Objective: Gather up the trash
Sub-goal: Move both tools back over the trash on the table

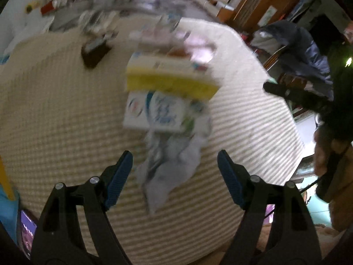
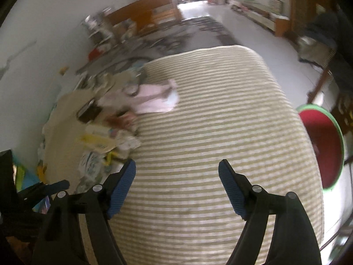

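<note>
Your trash: crumpled grey-white wrapper (image 1: 169, 165) flat on striped mat, touching white-blue packet (image 1: 158, 112); yellow-edged box (image 1: 169, 81) overlapping that; all blurred.

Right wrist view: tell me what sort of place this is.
Probably a lived-in home room: a striped mattress on a tiled floor, wooden furniture along the wall, a rug beyond.

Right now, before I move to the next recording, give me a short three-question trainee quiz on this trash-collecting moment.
1. True or false: the left gripper is shut on the crumpled grey wrapper.
2. Which lies directly beyond that wrapper on the striped mat? A) white and blue packet B) red bowl C) phone
3. Fill in: the right gripper hovers over bare mat with its jaws ____.

Key: 1 false, its jaws are open and the wrapper lies loose between them; 2 A; 3 open.
</note>
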